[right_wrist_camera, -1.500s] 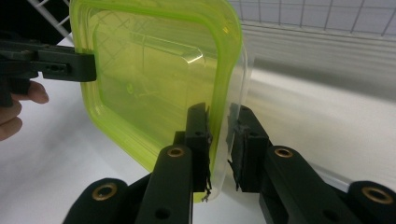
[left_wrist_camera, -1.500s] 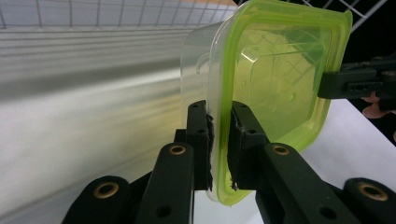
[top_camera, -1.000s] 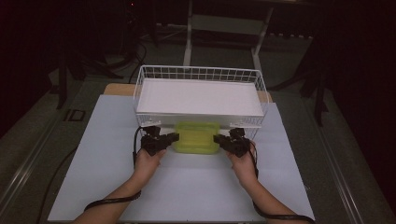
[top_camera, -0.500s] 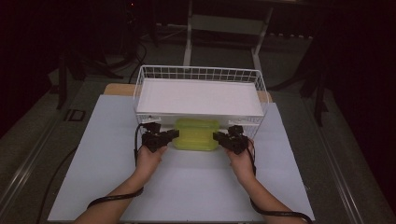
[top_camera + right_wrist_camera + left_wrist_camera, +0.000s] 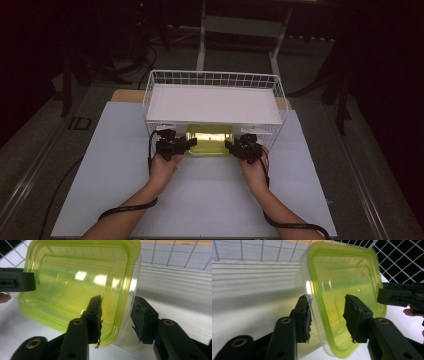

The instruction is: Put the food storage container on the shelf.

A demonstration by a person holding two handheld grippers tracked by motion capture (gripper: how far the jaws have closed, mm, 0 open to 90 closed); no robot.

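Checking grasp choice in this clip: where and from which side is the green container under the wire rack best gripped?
Grip the green container by its short end walls, one gripper from each side. It lies under the wire rack, so the top is blocked. Each end's rim already sits between the jaws of the left gripper and right gripper, which have just been opening.

Wire basket (image 5: 215,80) shelf hides the far half of the green container (image 5: 210,142); container rim at 12 o'clock blurred in left gripper view.

White wire basket (image 5: 215,80) on pale sheet (image 5: 115,165); white board (image 5: 212,104) lying across basket
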